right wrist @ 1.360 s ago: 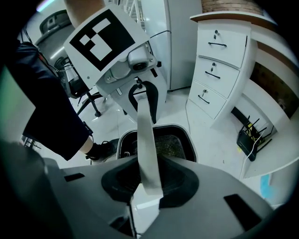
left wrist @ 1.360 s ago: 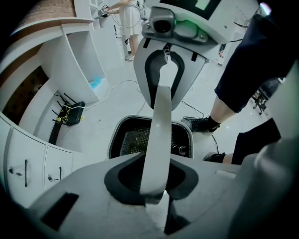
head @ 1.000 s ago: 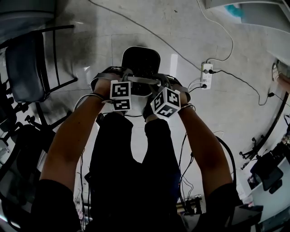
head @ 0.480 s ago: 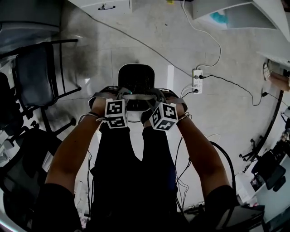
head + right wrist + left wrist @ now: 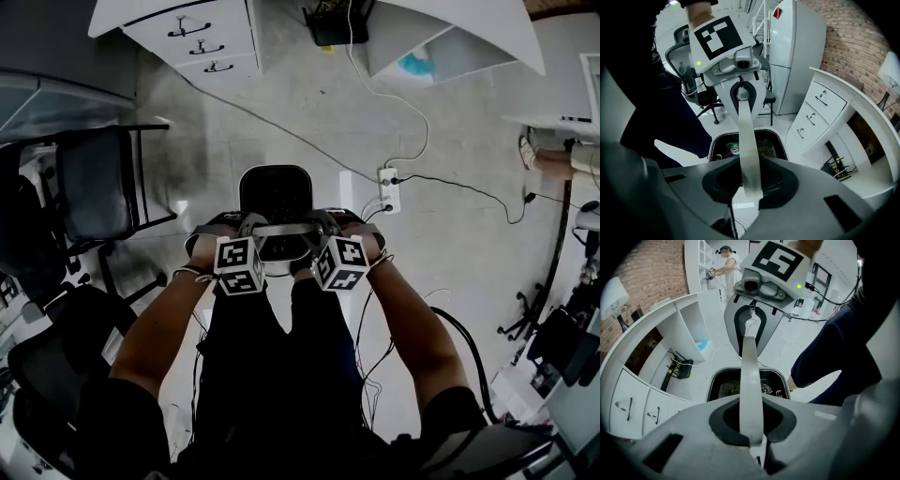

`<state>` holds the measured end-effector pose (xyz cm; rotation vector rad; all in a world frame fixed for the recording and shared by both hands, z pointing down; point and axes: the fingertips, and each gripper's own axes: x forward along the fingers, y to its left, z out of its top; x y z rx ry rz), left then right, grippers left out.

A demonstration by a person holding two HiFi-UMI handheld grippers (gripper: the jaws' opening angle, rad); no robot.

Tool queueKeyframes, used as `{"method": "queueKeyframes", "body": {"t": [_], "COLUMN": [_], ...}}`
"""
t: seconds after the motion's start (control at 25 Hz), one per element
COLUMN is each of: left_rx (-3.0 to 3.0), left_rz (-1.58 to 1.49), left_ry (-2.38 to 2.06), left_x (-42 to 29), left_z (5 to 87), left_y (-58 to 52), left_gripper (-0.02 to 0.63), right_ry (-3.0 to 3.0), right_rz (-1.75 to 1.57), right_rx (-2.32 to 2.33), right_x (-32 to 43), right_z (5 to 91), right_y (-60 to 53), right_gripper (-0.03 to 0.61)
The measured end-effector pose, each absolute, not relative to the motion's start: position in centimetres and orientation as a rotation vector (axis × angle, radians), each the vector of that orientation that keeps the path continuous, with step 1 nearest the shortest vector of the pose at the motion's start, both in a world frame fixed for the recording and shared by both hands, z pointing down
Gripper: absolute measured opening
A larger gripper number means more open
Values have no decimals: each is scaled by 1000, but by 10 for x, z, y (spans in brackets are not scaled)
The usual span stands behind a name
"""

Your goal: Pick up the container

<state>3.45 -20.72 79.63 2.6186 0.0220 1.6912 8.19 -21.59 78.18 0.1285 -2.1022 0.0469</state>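
A black container [image 5: 275, 190] with a pale rim hangs above the floor, in front of the person's legs. Its grey bail handle [image 5: 281, 229] spans between my two grippers. My left gripper [image 5: 247, 226] is shut on the handle's left end and my right gripper [image 5: 317, 225] on its right end. In the left gripper view the handle strip [image 5: 751, 376] runs from my left gripper [image 5: 757, 448] up to the right gripper, with the container [image 5: 724, 387] below. In the right gripper view the handle [image 5: 749, 150] leaves my right gripper [image 5: 746, 199] the same way, above the container [image 5: 768, 143].
A black office chair [image 5: 94, 183] stands at the left. A power strip [image 5: 386, 187] and loose cables lie on the floor at the right. White drawers [image 5: 197, 37] and a white shelf unit [image 5: 450, 37] are at the far side. A person [image 5: 726, 263] stands in the distance.
Both grippers have risen together with the container hanging from its handle. The floor looks farther away, and the drawers and shelf unit have come into the head view.
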Motion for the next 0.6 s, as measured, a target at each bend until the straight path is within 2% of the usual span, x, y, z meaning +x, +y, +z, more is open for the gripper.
{"method": "queueKeyframes", "body": {"t": [0.6], "left_rx": [2723], "left_rz": [1503], "left_ry": [-33], "left_x": [39], "left_z": [647], "left_y": [-193], "left_gripper": [18], "right_ry": [-2117], "right_rz": [-44], "right_rx": [177], "right_x": [80], "right_z": [643], "right_y": [-207], "right_gripper": [74]}}
